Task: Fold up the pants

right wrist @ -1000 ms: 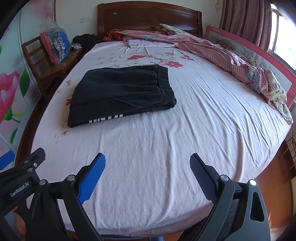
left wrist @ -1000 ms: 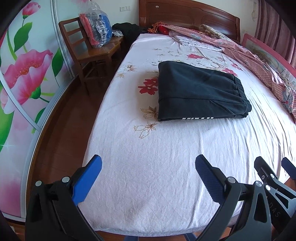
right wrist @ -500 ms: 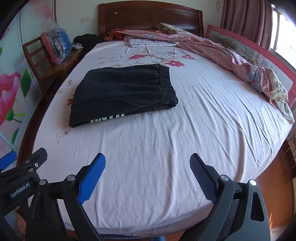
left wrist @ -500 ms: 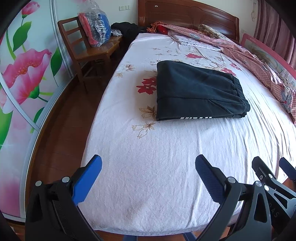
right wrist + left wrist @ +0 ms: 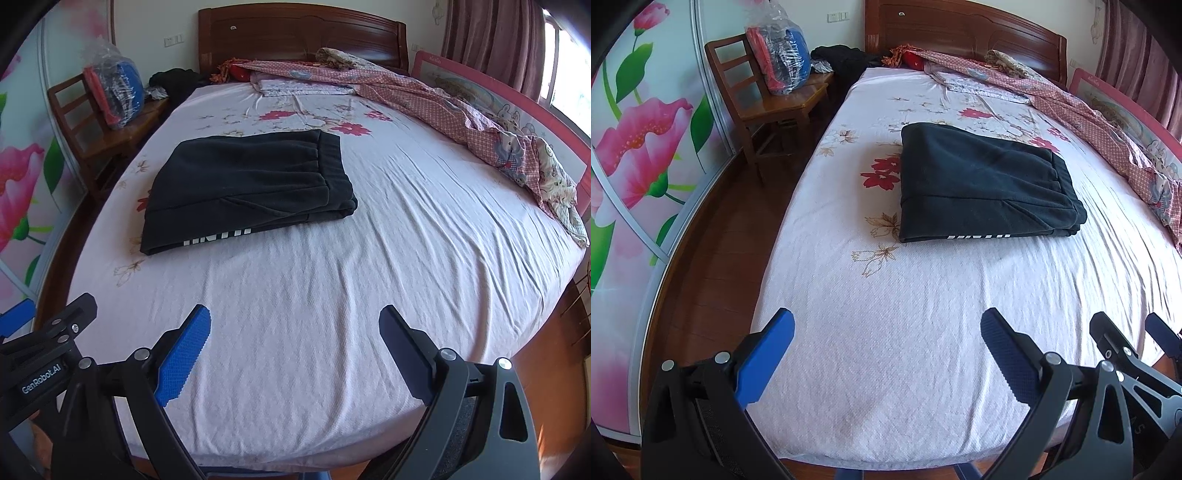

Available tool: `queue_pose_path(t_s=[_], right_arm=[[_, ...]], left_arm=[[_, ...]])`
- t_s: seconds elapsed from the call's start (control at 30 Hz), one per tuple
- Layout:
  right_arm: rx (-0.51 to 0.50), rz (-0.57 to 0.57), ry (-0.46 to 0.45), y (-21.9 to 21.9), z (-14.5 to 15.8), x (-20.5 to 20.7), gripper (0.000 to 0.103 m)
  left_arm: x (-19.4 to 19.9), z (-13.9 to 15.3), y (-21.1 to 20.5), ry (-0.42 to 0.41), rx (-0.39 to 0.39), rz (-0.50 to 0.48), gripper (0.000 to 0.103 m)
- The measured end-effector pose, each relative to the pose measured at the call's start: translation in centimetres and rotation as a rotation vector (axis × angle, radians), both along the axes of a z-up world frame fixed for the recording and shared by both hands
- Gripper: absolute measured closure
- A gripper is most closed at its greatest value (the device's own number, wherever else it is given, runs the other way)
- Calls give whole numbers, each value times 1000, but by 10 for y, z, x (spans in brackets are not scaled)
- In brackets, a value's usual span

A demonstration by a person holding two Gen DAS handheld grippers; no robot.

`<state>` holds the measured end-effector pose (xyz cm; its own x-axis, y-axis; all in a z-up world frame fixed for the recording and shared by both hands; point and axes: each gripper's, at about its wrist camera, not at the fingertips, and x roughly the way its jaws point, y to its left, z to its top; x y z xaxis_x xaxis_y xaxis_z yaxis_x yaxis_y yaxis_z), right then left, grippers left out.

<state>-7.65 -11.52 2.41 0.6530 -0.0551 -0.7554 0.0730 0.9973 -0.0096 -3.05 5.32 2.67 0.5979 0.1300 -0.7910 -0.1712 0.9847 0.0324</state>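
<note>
The black pants [image 5: 982,184] lie folded into a flat rectangle on the bed's pale floral sheet [image 5: 905,332], white lettering showing along the near edge. They also show in the right wrist view [image 5: 251,184]. My left gripper [image 5: 886,339] is open and empty over the foot of the bed, well short of the pants. My right gripper [image 5: 295,332] is open and empty beside it, also over the foot of the bed. The right gripper's frame shows at the lower right of the left wrist view [image 5: 1126,354].
A wooden chair [image 5: 768,99] with a plastic bag of clothes [image 5: 779,55] stands left of the bed. A pink checked blanket [image 5: 461,118] is bunched along the right side by a pink guard rail [image 5: 554,125]. The wooden headboard [image 5: 303,37] is at the back.
Both grippers have drawn back a little from the pants and stay open. The pants have not moved.
</note>
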Motion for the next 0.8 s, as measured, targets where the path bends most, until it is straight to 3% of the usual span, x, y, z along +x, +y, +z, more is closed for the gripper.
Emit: queue_pose_path(t_s=[0.3,0.4,0.7,0.8], right_arm=[[-15,7,4,-1,-1,0,11],[-30,7,2,-1,-1,-1,11],[-28,-4,3,-5,-2,0,11],[-32,-6,8,-6,-5,2,11]], left_arm=[[-3,9,2,-57,-83,-28,2],[0,5,-3,-17,-46,-30,2],[3,-5,-3,37,-98,-45,2],[4,-9,-7,59,-55,-42,2]])
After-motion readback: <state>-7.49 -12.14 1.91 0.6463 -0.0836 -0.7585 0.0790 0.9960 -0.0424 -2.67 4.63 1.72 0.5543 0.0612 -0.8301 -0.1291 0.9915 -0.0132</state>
